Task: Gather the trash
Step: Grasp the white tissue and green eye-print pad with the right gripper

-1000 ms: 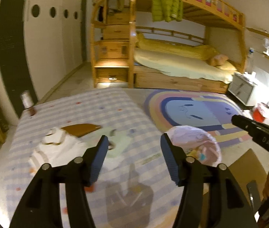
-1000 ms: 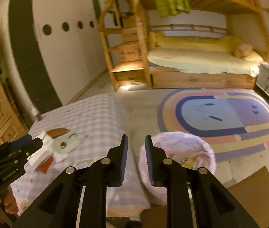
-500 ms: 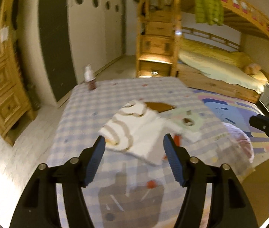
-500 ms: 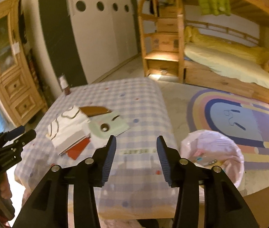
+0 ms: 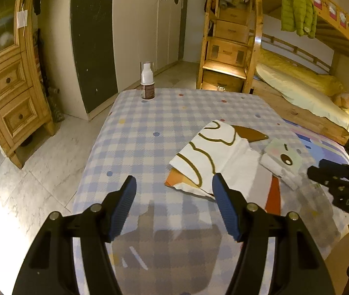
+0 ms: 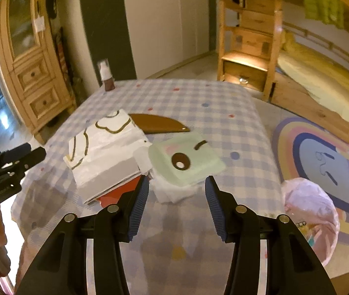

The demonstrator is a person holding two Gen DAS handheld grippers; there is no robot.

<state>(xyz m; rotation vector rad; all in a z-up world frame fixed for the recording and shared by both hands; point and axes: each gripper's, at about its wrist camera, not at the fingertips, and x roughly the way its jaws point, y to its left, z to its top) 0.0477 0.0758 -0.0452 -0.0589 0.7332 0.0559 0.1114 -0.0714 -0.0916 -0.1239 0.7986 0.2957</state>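
A pile of trash lies on the checked tablecloth (image 5: 150, 127): a white wrapper with brown loops (image 5: 214, 152) (image 6: 100, 145), a brown curved piece (image 6: 157, 124), a pale green packet with an eye print (image 6: 186, 162) (image 5: 282, 154) on crumpled white paper, and a red sheet (image 6: 115, 194) underneath. My left gripper (image 5: 173, 204) is open and empty, just short of the white wrapper's near edge. My right gripper (image 6: 175, 201) is open and empty, just before the green packet. A bin lined with a pink bag (image 6: 309, 216) stands on the floor to the right of the table.
A small bottle with a white cap (image 5: 147, 83) (image 6: 106, 76) stands at the table's far edge. A wooden cabinet (image 5: 9, 78) is at the left, a bunk bed (image 5: 297, 73) at the back right, and a striped rug (image 6: 327, 157) lies on the floor.
Both grippers swung left from the bin toward the table and came closer to the trash pile. The right gripper opened from nearly shut to wide.
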